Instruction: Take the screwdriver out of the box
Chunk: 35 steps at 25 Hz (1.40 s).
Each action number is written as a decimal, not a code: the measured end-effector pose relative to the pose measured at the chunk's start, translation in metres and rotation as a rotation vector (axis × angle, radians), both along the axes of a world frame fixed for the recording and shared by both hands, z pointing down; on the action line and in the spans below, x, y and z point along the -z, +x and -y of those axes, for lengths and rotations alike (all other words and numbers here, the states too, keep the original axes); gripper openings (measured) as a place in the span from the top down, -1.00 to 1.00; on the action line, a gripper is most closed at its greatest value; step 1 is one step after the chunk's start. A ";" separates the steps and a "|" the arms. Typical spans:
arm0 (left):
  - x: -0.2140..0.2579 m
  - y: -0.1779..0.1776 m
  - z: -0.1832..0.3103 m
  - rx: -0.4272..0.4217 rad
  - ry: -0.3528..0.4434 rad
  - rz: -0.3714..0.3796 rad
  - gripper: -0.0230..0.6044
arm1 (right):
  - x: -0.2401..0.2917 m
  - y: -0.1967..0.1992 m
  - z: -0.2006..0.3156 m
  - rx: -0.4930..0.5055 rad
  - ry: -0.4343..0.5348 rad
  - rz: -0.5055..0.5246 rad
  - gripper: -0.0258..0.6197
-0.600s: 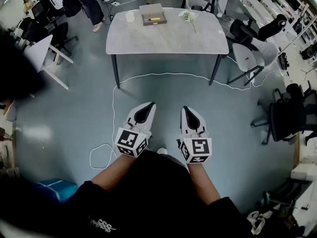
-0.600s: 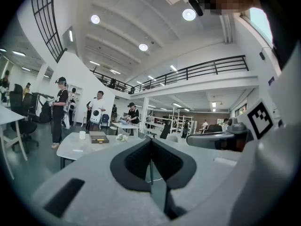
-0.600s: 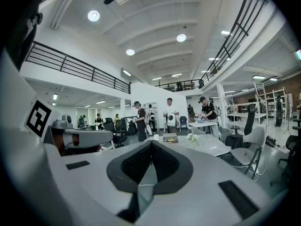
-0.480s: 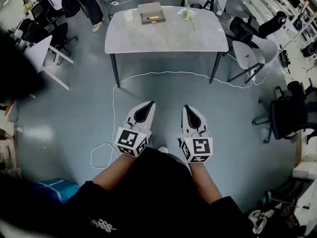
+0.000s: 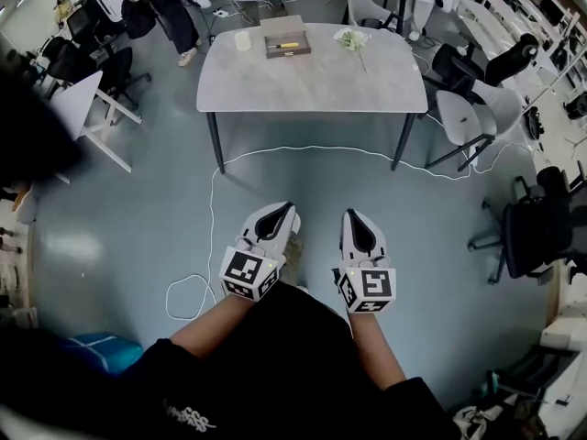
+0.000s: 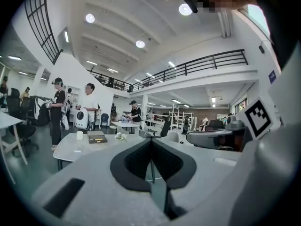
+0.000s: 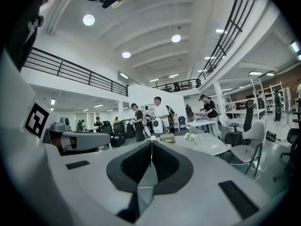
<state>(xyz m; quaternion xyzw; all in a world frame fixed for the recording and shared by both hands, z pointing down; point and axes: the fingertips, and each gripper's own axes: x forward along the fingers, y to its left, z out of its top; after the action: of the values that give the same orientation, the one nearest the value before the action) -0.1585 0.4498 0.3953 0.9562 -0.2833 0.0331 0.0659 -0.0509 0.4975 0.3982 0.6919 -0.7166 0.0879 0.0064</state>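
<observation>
Both grippers sit low and side by side over the floor, lower centre of the head view. I judge this a carry posture, with no reach begun. Left gripper (image 5: 286,211): jaws together, nothing between them. Right gripper (image 5: 353,216): the same. The screwdriver (image 5: 286,45) lies in the open box (image 5: 273,44) on the desk (image 5: 312,85), top centre, well apart from both jaws

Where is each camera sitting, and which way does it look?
Head view: on the person's head, looking steeply down at the floor and grey table. It shows both forearms, the left gripper and the right gripper.
Left gripper view: on the left gripper, looking about level along its shut jaws toward the table. The right gripper shows beside it.
Right gripper view: on the right gripper, looking along its shut jaws the same way. The left gripper shows beside it.
Shared: all three see the table with the box.
</observation>
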 end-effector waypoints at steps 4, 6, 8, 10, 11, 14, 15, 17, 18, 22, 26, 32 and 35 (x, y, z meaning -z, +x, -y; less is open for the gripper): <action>-0.009 0.016 0.024 -0.008 -0.015 0.000 0.88 | -0.007 0.017 0.020 -0.014 -0.014 0.005 0.88; -0.013 0.025 0.041 -0.010 -0.024 -0.004 0.88 | -0.011 0.027 0.035 -0.022 -0.024 0.007 0.88; -0.014 0.033 0.063 -0.012 -0.030 -0.006 0.88 | -0.013 0.035 0.056 -0.024 -0.033 0.004 0.88; -0.016 0.040 0.091 -0.013 -0.032 -0.007 0.88 | -0.013 0.041 0.082 -0.021 -0.041 -0.008 0.88; -0.017 0.043 0.106 -0.010 -0.031 -0.007 0.88 | -0.014 0.044 0.096 -0.020 -0.046 -0.012 0.88; -0.024 0.059 0.151 -0.005 -0.020 0.007 0.88 | -0.019 0.057 0.140 -0.023 -0.068 -0.008 0.88; -0.026 0.065 0.167 -0.010 -0.021 0.012 0.88 | -0.020 0.061 0.156 -0.023 -0.074 -0.007 0.88; -0.027 0.077 0.197 -0.028 -0.028 0.018 0.88 | -0.019 0.068 0.189 -0.020 -0.080 -0.011 0.88; -0.027 0.082 0.211 -0.037 -0.033 0.021 0.88 | -0.017 0.071 0.206 -0.018 -0.084 -0.016 0.88; -0.029 0.096 0.268 -0.061 -0.071 0.020 0.88 | -0.011 0.075 0.272 0.002 -0.112 -0.034 0.88; -0.033 0.106 0.326 -0.075 -0.065 0.022 0.88 | -0.010 0.075 0.331 0.040 -0.146 -0.050 0.88; -0.050 0.104 0.402 -0.036 -0.056 0.016 0.88 | -0.022 0.083 0.396 0.040 -0.159 -0.077 0.88; -0.051 0.099 0.418 -0.020 -0.055 0.026 0.88 | -0.023 0.078 0.412 0.069 -0.159 -0.075 0.88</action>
<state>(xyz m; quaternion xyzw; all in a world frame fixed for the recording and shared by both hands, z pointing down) -0.0591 0.0314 0.4462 0.9562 -0.2738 0.0543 0.0882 0.0270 0.0860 0.4215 0.6670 -0.7299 0.1185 0.0913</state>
